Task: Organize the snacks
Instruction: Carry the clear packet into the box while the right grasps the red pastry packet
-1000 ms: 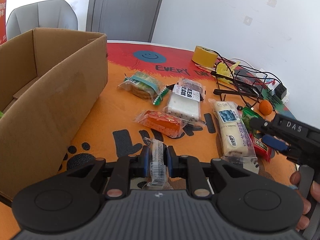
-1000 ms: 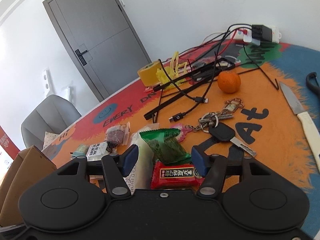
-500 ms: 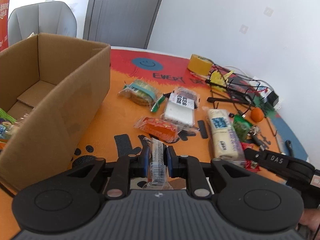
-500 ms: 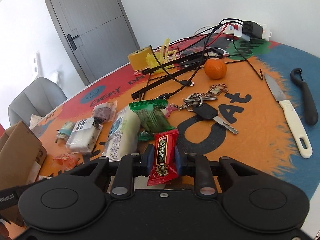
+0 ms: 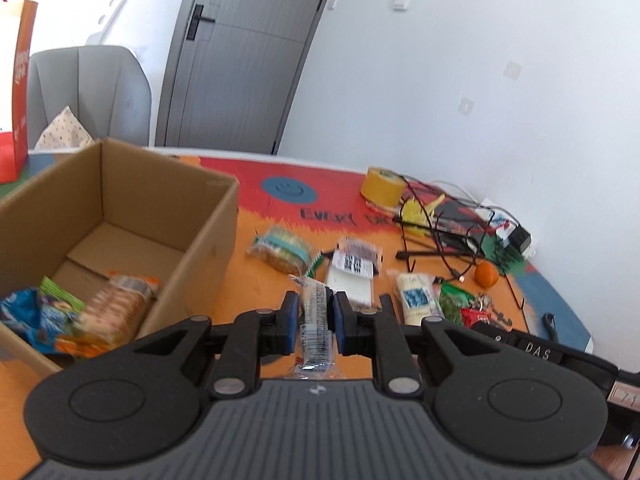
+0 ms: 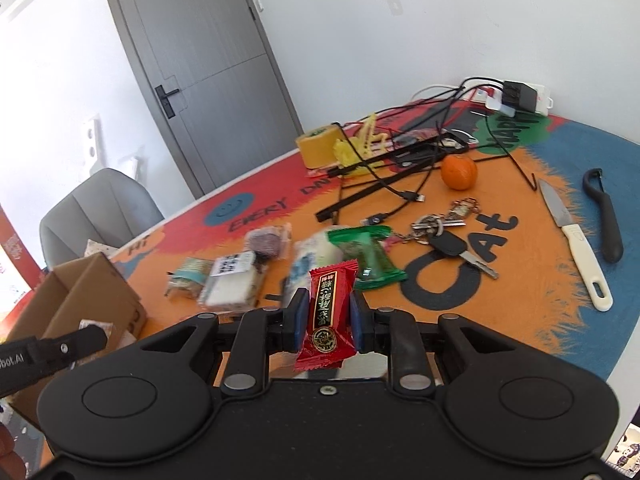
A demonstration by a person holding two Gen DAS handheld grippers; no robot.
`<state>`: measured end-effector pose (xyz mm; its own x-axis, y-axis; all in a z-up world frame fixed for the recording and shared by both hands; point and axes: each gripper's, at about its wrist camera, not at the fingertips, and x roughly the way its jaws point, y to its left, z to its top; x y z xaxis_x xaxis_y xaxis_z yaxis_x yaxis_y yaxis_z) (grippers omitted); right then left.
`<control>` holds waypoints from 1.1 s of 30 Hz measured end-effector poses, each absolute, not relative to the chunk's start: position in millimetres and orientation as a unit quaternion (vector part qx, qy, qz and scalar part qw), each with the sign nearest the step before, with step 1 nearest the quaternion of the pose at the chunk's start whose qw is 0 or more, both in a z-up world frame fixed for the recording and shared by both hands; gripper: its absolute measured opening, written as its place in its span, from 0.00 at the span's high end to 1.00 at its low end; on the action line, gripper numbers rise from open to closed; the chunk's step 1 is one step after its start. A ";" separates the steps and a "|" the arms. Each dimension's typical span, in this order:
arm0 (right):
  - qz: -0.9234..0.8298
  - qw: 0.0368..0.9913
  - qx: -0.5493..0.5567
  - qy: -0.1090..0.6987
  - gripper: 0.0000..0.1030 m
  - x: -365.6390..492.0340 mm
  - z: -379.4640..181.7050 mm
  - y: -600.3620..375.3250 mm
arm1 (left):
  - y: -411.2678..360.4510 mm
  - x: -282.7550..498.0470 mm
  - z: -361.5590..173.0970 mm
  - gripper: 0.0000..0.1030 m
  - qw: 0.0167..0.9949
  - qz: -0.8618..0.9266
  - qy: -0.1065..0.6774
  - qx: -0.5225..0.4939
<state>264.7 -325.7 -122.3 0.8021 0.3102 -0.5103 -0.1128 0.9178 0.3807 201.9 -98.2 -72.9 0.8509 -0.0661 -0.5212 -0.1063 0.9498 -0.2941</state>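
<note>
My left gripper (image 5: 313, 312) is shut on a clear barcode-labelled snack packet (image 5: 317, 322), held above the table beside an open cardboard box (image 5: 200, 236). Inside that box lie a biscuit pack (image 5: 120, 304) and a blue and green wrapper (image 5: 36, 316). My right gripper (image 6: 330, 316) is shut on a red snack packet (image 6: 329, 312), lifted off the orange mat. On the mat lie a green packet (image 6: 370, 256), a long white bread pack (image 5: 416, 298), a white cake pack (image 6: 234, 280), a teal-banded pack (image 5: 282, 250) and a dark snack (image 6: 266, 240).
Tangled black cables (image 6: 404, 152), a yellow tape roll (image 6: 318, 146), an orange (image 6: 459, 172), keys (image 6: 448, 240), a white-handled knife (image 6: 576, 240) and a black peeler (image 6: 606, 216) crowd the table's right side. A grey chair (image 5: 88, 92) and a door (image 5: 240, 52) stand behind.
My right gripper shut on the red packet and lifted it off the mat. My left gripper rose with its clear packet, and the box's inside has come into view.
</note>
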 end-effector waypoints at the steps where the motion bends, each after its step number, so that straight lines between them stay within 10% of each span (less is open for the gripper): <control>1: 0.116 0.934 0.169 0.292 0.78 263.3 -119.8 -323.8 | -96.6 200.2 -70.2 0.83 0.950 0.012 0.269 -0.158; 33: 0.218 0.933 0.139 0.250 0.78 237.3 -63.6 -215.6 | 15.3 168.4 -39.3 0.83 0.954 0.082 0.220 -0.185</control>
